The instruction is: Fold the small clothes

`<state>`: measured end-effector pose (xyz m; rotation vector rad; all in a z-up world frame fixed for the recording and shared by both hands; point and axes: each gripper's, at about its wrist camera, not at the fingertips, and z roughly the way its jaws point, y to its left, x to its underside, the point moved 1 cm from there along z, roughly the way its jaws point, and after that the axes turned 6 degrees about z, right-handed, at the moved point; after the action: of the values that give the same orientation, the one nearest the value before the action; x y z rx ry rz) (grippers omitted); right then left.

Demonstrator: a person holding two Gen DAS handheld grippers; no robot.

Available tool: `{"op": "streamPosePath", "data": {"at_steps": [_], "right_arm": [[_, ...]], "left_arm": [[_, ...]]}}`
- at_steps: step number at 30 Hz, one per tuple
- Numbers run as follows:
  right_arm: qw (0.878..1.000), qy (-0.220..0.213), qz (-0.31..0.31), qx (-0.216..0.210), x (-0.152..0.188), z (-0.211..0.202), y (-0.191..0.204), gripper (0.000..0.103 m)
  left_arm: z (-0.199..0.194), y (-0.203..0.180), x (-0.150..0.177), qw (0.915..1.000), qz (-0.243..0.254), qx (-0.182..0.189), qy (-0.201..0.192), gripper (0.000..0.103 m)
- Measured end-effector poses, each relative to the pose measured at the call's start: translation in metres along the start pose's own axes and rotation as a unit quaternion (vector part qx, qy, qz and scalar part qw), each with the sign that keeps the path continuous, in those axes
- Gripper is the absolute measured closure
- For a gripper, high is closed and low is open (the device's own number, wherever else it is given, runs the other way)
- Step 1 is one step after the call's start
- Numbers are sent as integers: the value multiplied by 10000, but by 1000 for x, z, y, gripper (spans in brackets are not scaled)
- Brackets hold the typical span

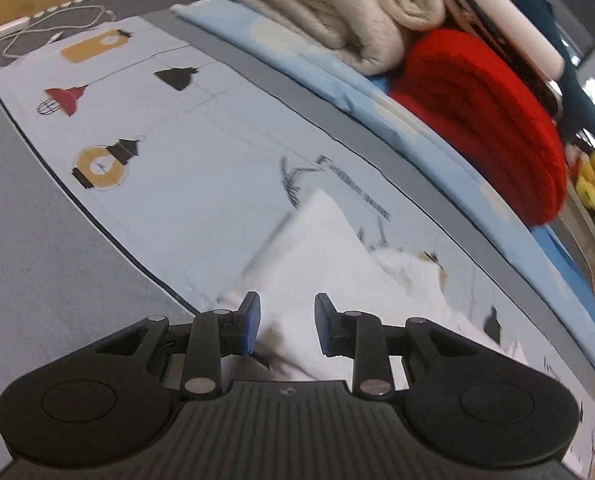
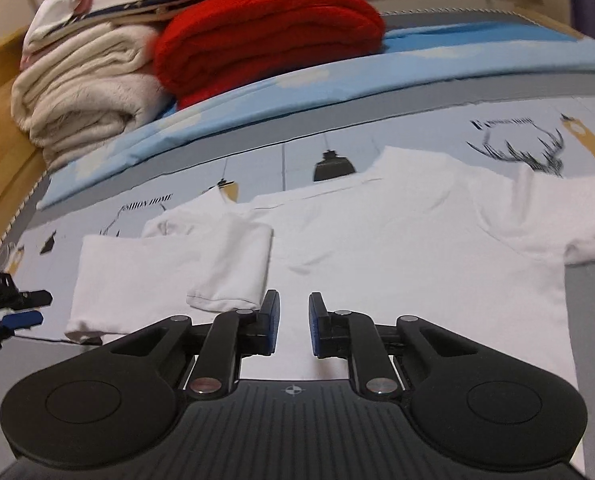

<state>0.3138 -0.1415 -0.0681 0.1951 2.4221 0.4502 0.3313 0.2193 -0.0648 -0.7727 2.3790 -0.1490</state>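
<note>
White T-shirt (image 2: 397, 240) on printed sheet (image 1: 201, 152), two grippers above.
Left view: left gripper (image 1: 287, 328), fingers apart, empty, over blurred shirt; print lettering unreadable. Right view: right gripper (image 2: 293, 324), fingers apart, empty, over shirt's near edge; left sleeve folded in; far-left print reads "HOME".

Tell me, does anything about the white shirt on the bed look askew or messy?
Only mildly: the white shirt lies flat on the printed sheet, but its folded-in sleeve sits crooked, and the side section beyond it is bunched at its lower corner. Nothing looks damaged or spilled.
</note>
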Motion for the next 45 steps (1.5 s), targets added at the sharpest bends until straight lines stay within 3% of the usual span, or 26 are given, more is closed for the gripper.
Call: {"op": "streamPosePath", "data": {"at_steps": [7, 11, 19, 21, 26, 28, 29, 30, 35, 39, 43, 45], "right_arm": [[9997, 95, -205, 24, 1, 34, 17, 86], [9976, 145, -666, -113, 6, 55, 36, 85], [9883, 63, -1512, -192, 20, 92, 74, 51], [9870, 103, -1590, -222, 25, 100, 82, 49], [9803, 235, -1960, 17, 37, 120, 97, 51], [9785, 167, -2047, 195, 38, 121, 97, 69], [9796, 155, -1993, 205, 35, 119, 94, 74], [9825, 136, -1849, 168, 31, 114, 90, 86], [9940, -597, -916, 25, -6, 66, 56, 90], [9909, -1321, 229, -98, -35, 13, -2, 91], [9796, -1761, 864, 443, -43, -10, -65, 91], [9806, -1431, 1015, 873, -42, 3, -96, 91]], "left_arm": [[19, 12, -19, 9992, -369, -94, 129, 72], [26, 9, -22, 9986, -487, -39, 199, 68], [33, 5, -18, 9973, -627, 60, 372, 68], [33, 5, -18, 9974, -611, 61, 383, 68], [33, 9, -19, 9970, -662, 13, 396, 68], [32, 11, -21, 9970, -688, -9, 363, 68], [31, 12, -22, 9970, -692, -19, 347, 68], [31, 13, -23, 9970, -696, -27, 335, 68], [28, 16, -26, 9971, -705, -77, 275, 68], [27, 13, -24, 9976, -646, -111, 243, 68], [28, 5, -20, 9986, -466, -130, 228, 68], [29, 2, -18, 9990, -366, -142, 236, 68]]}}
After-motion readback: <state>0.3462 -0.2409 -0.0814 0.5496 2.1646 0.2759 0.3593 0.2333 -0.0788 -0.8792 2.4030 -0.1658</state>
